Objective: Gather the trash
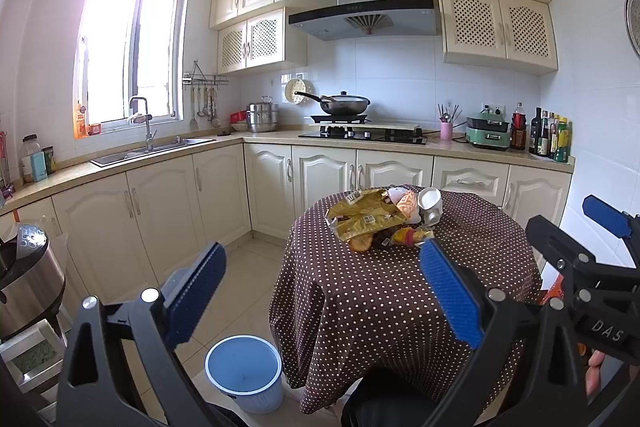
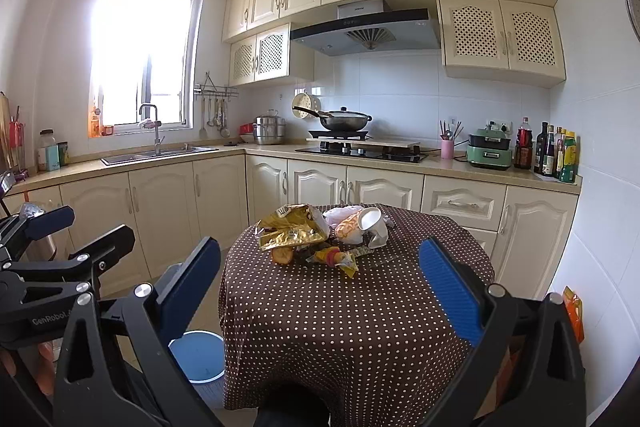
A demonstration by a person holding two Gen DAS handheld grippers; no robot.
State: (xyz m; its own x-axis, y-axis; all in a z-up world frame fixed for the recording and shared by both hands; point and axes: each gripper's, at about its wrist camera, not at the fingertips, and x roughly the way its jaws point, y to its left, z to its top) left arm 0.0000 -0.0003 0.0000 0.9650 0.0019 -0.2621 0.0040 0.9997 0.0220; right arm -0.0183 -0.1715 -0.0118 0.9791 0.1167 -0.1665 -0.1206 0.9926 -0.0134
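A heap of trash lies on the far side of a round table with a brown dotted cloth [image 1: 380,307] [image 2: 340,327]: a crumpled gold wrapper [image 1: 364,217] [image 2: 292,227], a tipped white paper cup [image 1: 430,203] [image 2: 372,223], and small orange and yellow packets [image 2: 340,257]. On the floor at the table's left stands a white bin with a blue liner [image 1: 244,367] [image 2: 198,355]. My left gripper [image 1: 322,251] is open, short of the heap, holding nothing. My right gripper [image 2: 320,247] is also open and holds nothing, and it shows at the right edge of the left wrist view [image 1: 568,219].
Cream cabinets and a counter with sink [image 1: 152,151], hob and wok [image 1: 344,105] run behind the table. A steel rice cooker [image 1: 28,275] stands at the left. An orange bag [image 2: 574,311] hangs by the right wall. Tiled floor lies between bin and cabinets.
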